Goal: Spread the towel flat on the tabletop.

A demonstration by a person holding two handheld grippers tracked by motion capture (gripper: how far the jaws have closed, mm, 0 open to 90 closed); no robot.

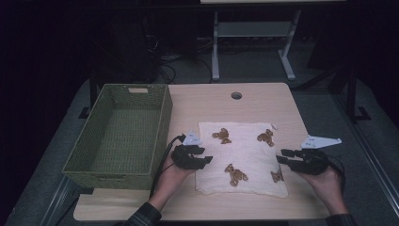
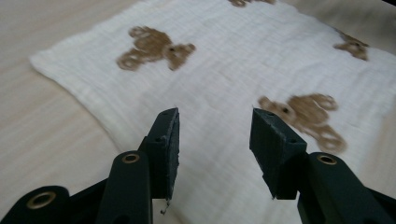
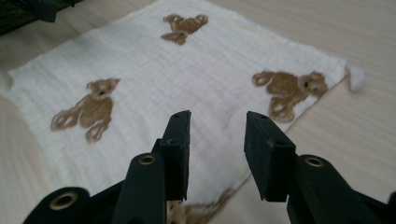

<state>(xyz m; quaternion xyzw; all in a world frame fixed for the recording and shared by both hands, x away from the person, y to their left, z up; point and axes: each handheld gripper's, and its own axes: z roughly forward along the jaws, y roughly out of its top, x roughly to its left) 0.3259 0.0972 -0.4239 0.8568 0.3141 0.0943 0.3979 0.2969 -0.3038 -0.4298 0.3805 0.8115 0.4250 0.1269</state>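
Flanking the cloth (image 1: pixel 244 157) at frame centre, I hold left gripper (image 1: pixel 200 157) and right gripper (image 1: pixel 287 160) spread and empty, equally near its side edges.

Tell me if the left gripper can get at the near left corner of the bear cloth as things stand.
Probably yes: the left gripper hangs open at the cloth's left edge, nothing lies between it and that corner, and the basket stands off to the side.

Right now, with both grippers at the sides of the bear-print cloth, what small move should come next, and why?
Probably lower both grippers onto the cloth's side edges and close. The cloth lies flat on the table. The left gripper and the right gripper sit at its opposite edges, jaws open with nothing between them. The green basket beside it is empty, perhaps where the cloth goes.
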